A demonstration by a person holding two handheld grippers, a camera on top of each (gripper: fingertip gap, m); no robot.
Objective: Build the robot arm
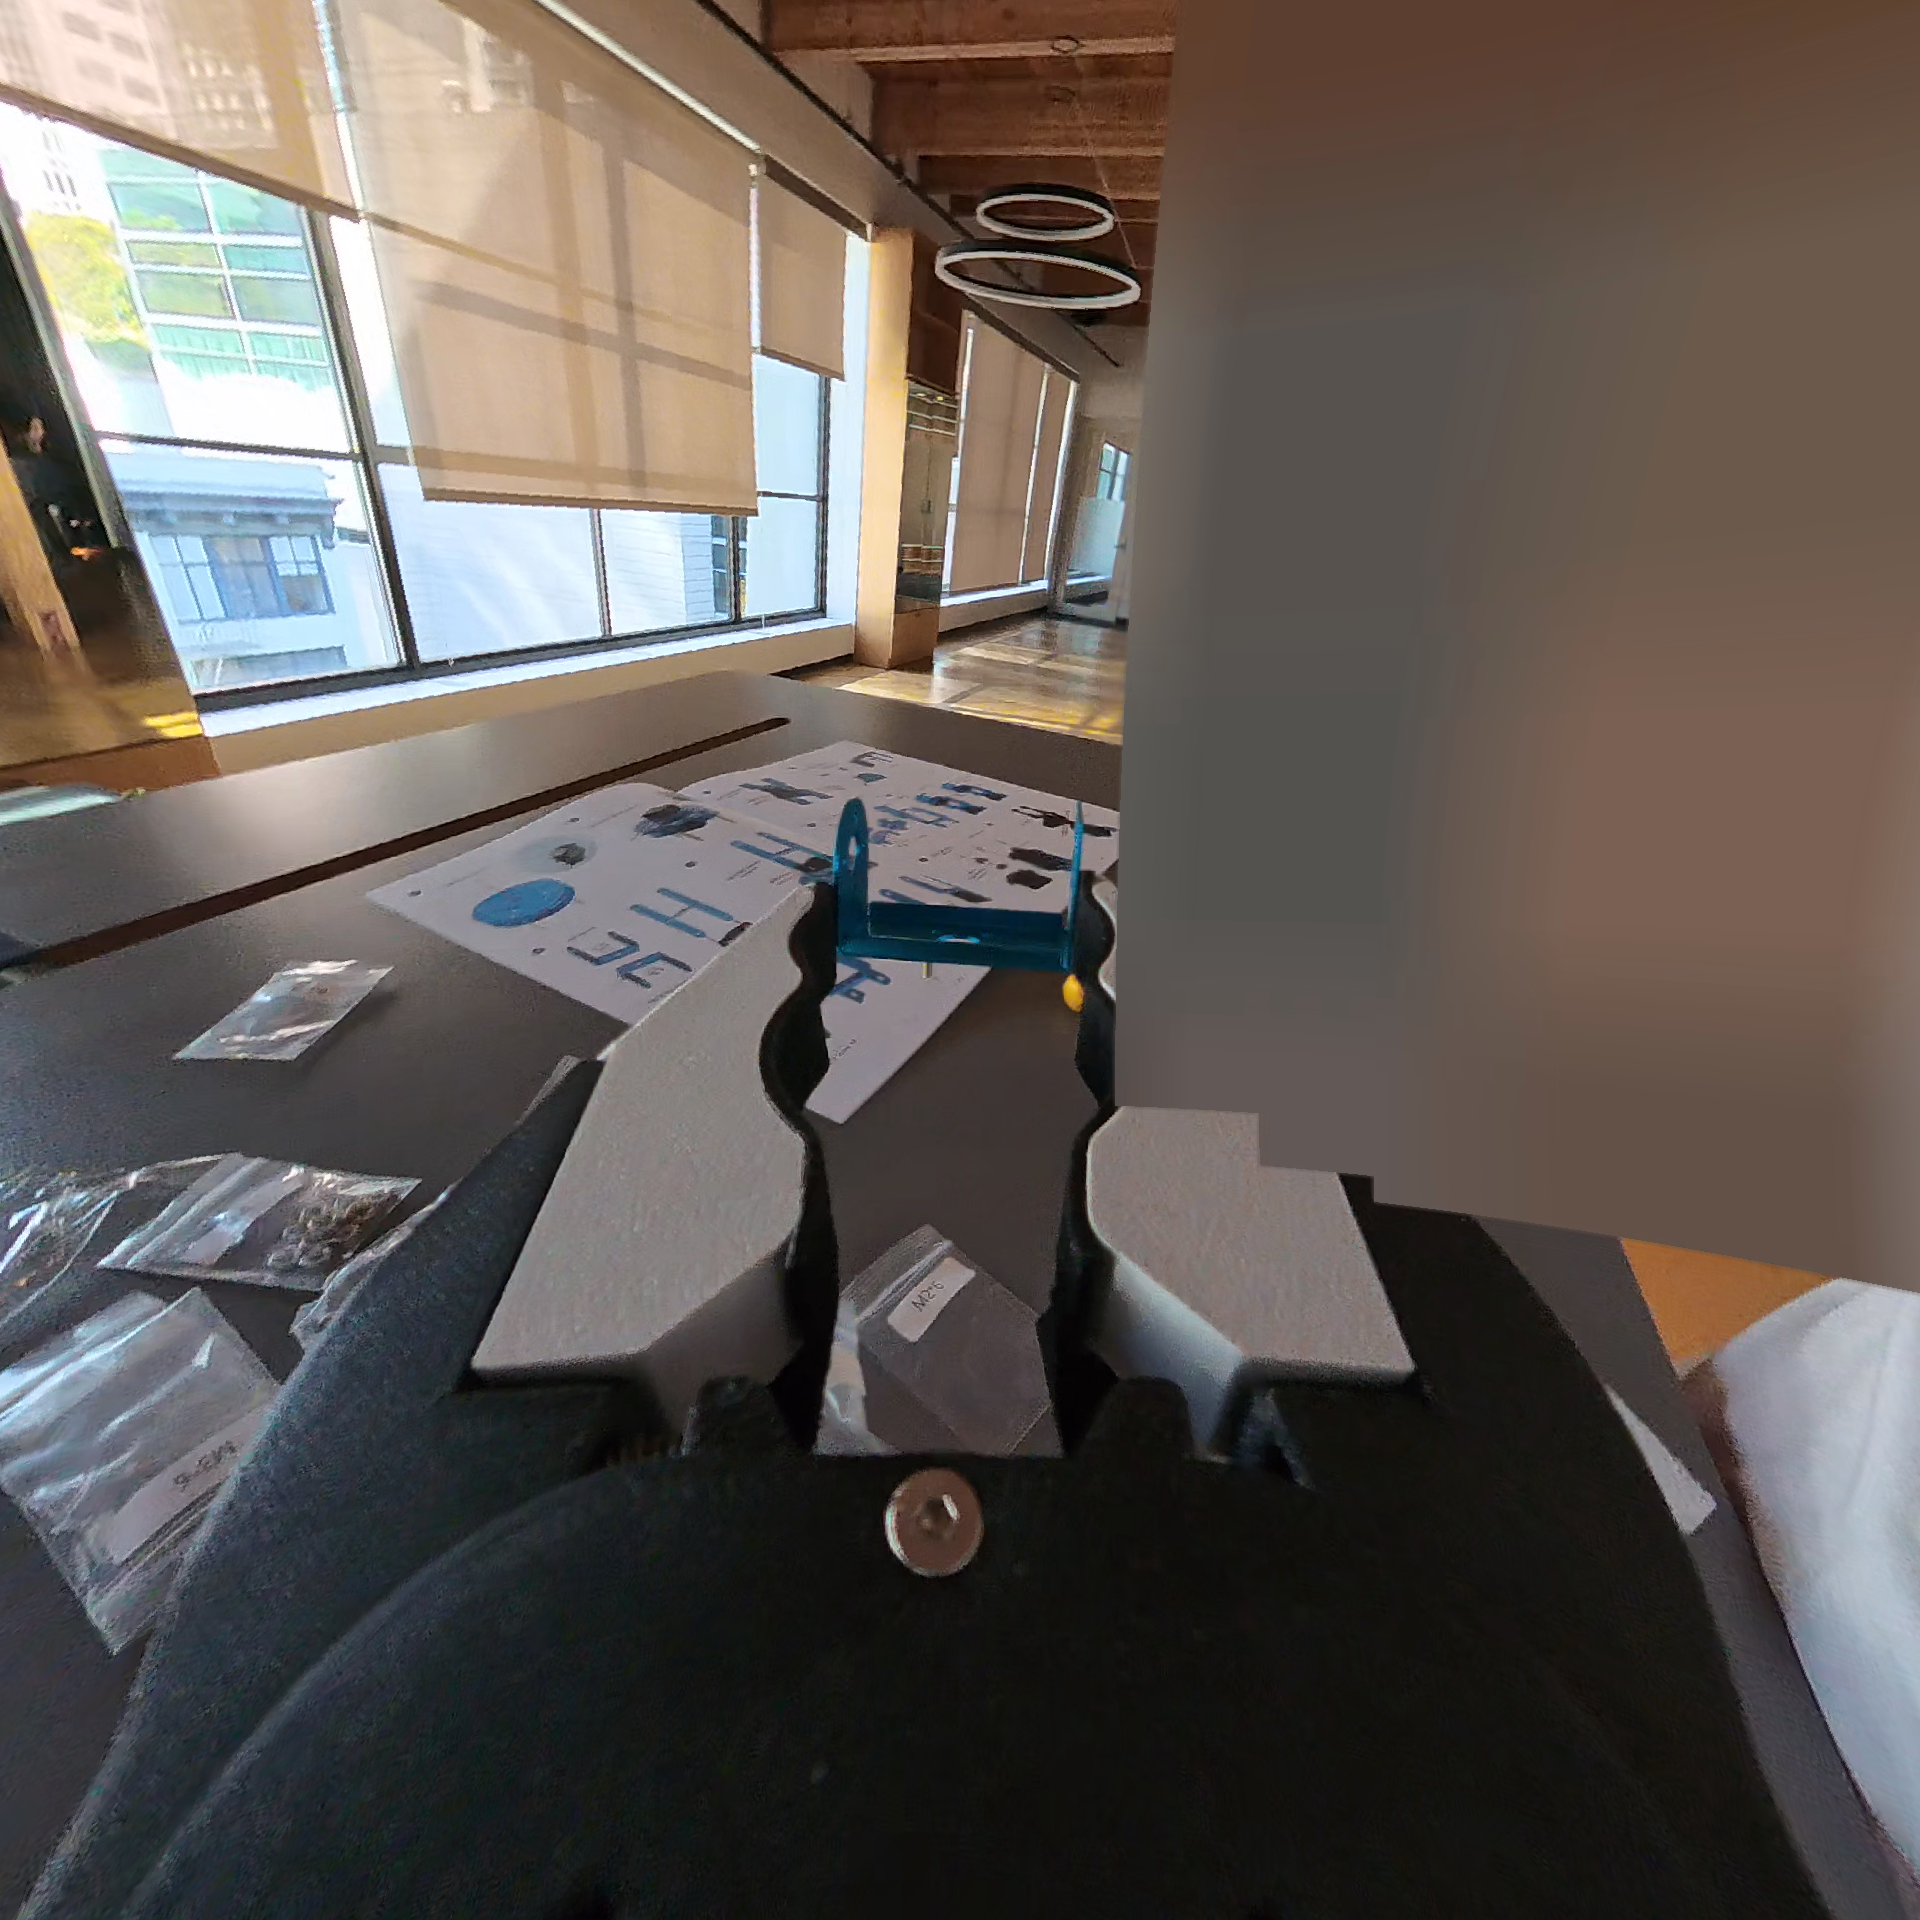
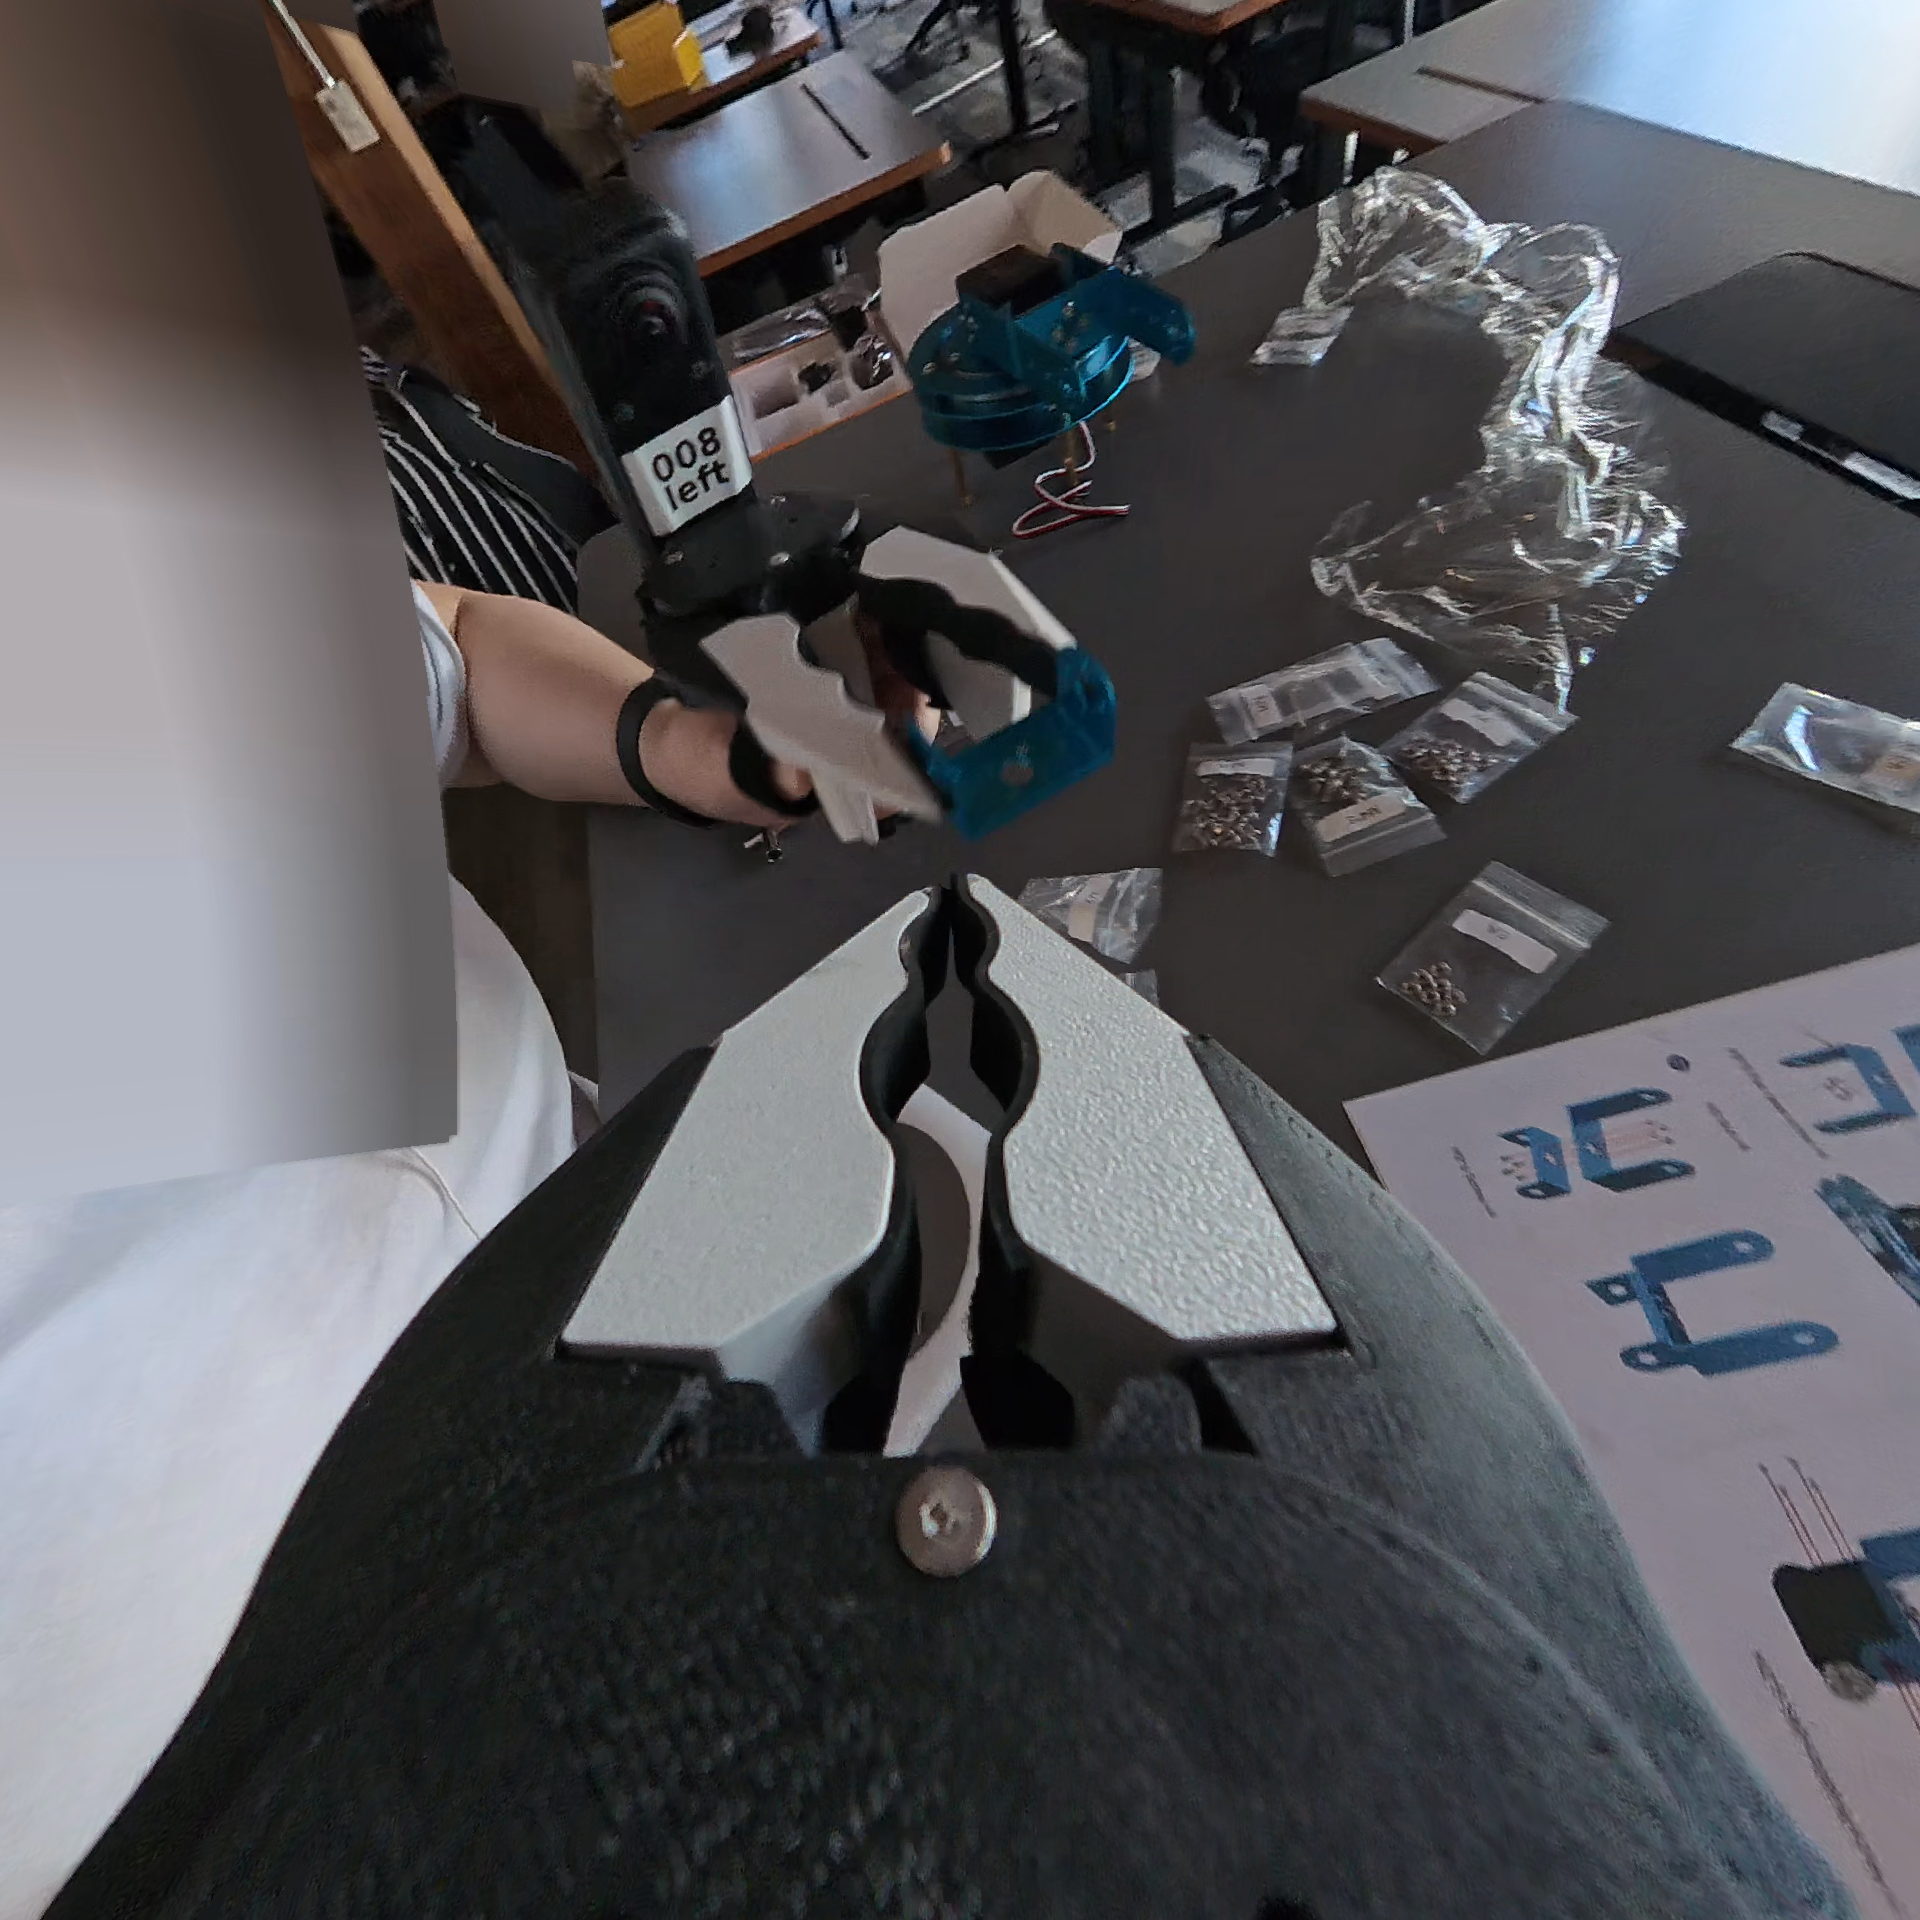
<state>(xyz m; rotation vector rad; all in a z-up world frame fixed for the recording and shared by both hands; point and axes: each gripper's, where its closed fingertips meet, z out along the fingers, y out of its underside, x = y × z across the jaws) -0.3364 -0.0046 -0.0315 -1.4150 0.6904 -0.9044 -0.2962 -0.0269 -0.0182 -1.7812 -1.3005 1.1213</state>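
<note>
My left gripper (image 1: 948, 904) is shut on a blue U-shaped metal bracket (image 1: 956, 935), gripped by its two upright side walls and held above the dark table (image 1: 436, 1039). A small brass pin sticks out under the bracket, and a yellow bit shows by its right end. In the right wrist view the left gripper (image 2: 1003, 732) holds the bracket (image 2: 1023, 758) just beyond my right gripper (image 2: 954, 896). The right gripper's jaws are pressed together, tips just below the bracket. I cannot tell whether anything small is between them.
A printed instruction sheet (image 2: 1662, 1351) lies at the right. Several small bags of screws (image 2: 1330, 790) and crumpled clear plastic (image 2: 1486, 416) lie on the table. A blue round servo assembly (image 2: 1018, 364) and a white box (image 2: 997, 239) stand farther back. More bags (image 1: 281, 1008) lie at the left.
</note>
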